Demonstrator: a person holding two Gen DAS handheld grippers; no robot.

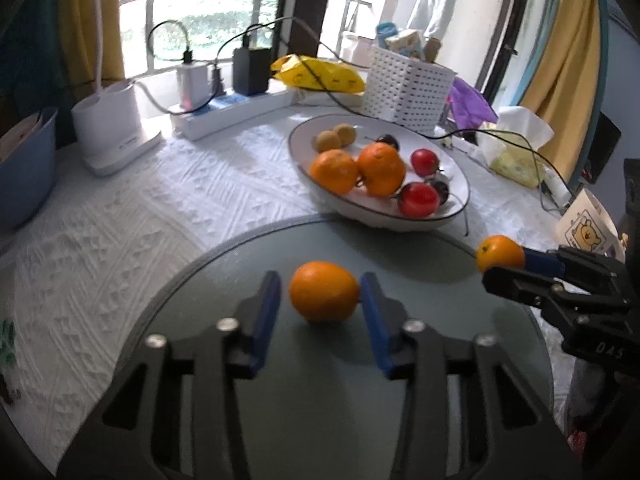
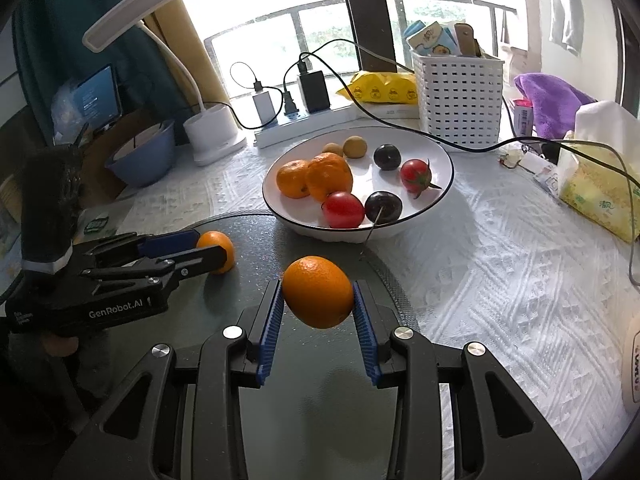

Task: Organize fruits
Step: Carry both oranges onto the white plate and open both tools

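Round orange citrus fruits: four. Two in white oval plate (image 2: 442,148) with thin dark rim: one (image 2: 293,179), another (image 2: 330,176). Two over round grey glass disc (image 2: 256,236): one (image 2: 216,251), one (image 2: 318,292).
Glossy red tomatoes: two (image 2: 343,209), (image 2: 416,175).
Dark purple plums: two (image 2: 383,207), (image 2: 387,157).
Small tan-brown round fruits: two (image 2: 355,147), (image 2: 333,149).
Black tools with blue pads: two, left tool (image 2: 208,249), right tool (image 2: 318,308).
White perforated plastic basket (image 2: 460,96): one.
Blue plastic bowl (image 2: 144,156): one.
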